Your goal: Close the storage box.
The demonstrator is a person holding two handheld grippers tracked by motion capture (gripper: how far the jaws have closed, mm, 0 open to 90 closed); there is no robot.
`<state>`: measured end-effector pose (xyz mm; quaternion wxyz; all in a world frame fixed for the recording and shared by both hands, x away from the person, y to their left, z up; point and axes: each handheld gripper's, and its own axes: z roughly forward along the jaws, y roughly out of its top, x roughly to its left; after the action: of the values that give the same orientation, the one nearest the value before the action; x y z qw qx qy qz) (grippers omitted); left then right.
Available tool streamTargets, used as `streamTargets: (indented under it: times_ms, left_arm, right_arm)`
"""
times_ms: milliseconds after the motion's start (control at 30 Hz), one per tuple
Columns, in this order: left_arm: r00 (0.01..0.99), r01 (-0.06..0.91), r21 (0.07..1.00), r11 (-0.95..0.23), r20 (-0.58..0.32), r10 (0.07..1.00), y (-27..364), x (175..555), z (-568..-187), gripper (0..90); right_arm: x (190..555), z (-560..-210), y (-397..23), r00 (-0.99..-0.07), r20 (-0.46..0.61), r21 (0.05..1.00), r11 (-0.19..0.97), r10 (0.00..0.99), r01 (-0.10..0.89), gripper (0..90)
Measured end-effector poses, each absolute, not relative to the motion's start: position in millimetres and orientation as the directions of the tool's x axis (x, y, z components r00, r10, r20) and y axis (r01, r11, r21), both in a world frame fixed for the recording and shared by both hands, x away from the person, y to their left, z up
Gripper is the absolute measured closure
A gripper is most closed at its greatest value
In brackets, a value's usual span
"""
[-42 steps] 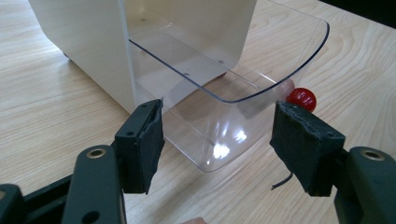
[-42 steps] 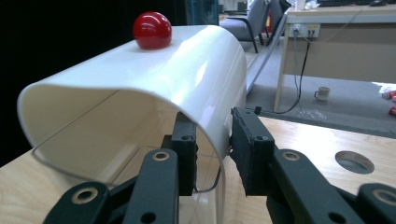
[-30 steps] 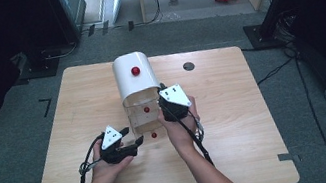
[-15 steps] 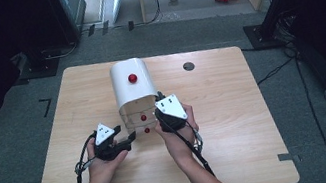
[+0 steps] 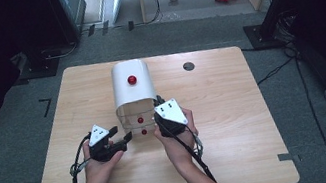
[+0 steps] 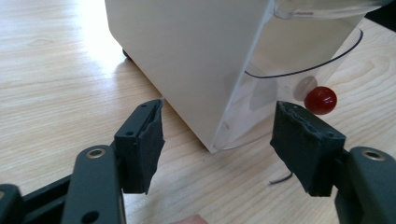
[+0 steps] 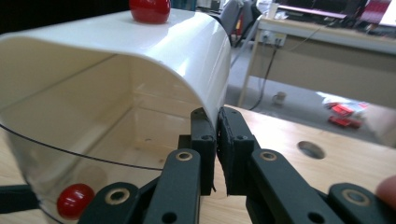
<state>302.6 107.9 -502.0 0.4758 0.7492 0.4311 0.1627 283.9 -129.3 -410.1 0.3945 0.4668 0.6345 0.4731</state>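
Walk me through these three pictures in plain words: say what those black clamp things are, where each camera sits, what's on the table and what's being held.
A person stands at a wooden table and holds a hand tool in each hand, each with two black jaws. The wide picture is taken from above the table. The other two come from small cameras that ride on the tools and look along their jaws.

On the table stands a white box with an arched top, a red knob on it, and a clear curved door with red knobs of its own at the end nearer the person.

The right gripper is closed on the front edge of the box's white wall. The left gripper is open and holds nothing; it is aimed at the box's near corner, beside the clear door.
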Motion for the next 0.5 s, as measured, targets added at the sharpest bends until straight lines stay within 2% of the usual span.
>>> streamTargets:
  times_ms: [200, 233, 333, 367, 500]
  left_arm:
    - [0.539, 0.508, 0.847, -0.157, -0.17, 0.825, 121, 302, -505, 36.6]
    - [0.508, 0.515, 0.847, -0.137, -0.172, 0.844, 126, 303, -505, 37.8]
    - [0.482, 0.531, 0.841, -0.098, -0.205, 0.852, 132, 305, -505, 38.2]
    - [0.477, 0.536, 0.839, -0.089, -0.214, 0.852, 134, 306, -505, 38.2]
    - [0.483, 0.537, 0.837, -0.1, -0.208, 0.851, 138, 305, -505, 37.6]
  right_arm:
    - [282, -410, -140, -0.323, 0.047, 0.966, 0.039, 0.945, 0.255, 82.6]
    - [281, -410, -144, -0.353, 0.082, 0.965, 0.014, 0.932, 0.26, 80.7]
    - [279, -409, -149, -0.384, 0.099, 0.966, 0.005, 0.918, 0.26, 78.4]
    - [276, -408, -153, -0.404, 0.099, 0.966, 0.009, 0.909, 0.259, 74.1]
    - [274, -407, -160, -0.435, 0.099, 0.967, 0.016, 0.895, 0.253, 67.8]
